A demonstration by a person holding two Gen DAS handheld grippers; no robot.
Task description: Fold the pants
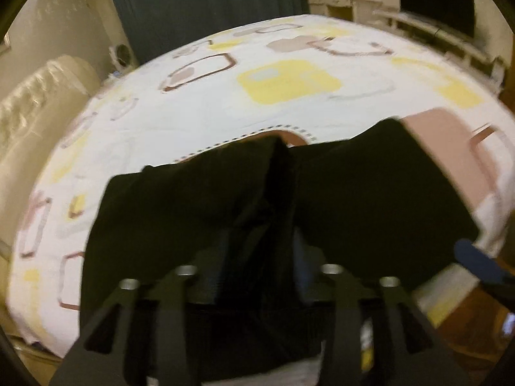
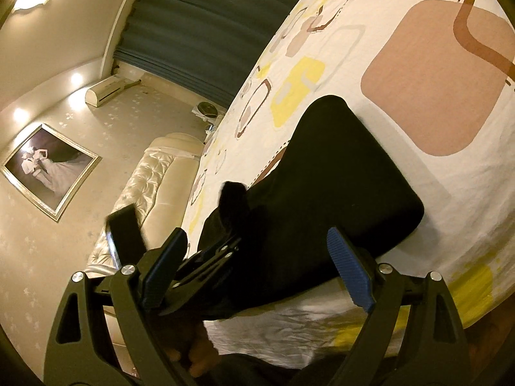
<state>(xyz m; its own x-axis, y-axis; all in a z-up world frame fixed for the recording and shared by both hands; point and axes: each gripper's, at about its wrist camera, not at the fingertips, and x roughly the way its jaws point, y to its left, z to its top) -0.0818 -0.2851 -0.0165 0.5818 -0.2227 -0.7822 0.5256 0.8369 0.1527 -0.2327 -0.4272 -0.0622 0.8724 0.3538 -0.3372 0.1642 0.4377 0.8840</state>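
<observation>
Mostly flat, black pants [image 2: 338, 193] bunched along bedsheet [image 2: 450, 167] edge — right tool [image 2: 257, 273] spread, left tool [image 1: 257, 276] pinching pants.

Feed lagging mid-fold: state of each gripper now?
Left gripper: shut on the black fabric pants.
Right gripper: open, blue ribbed pads apart, holding nothing.
</observation>
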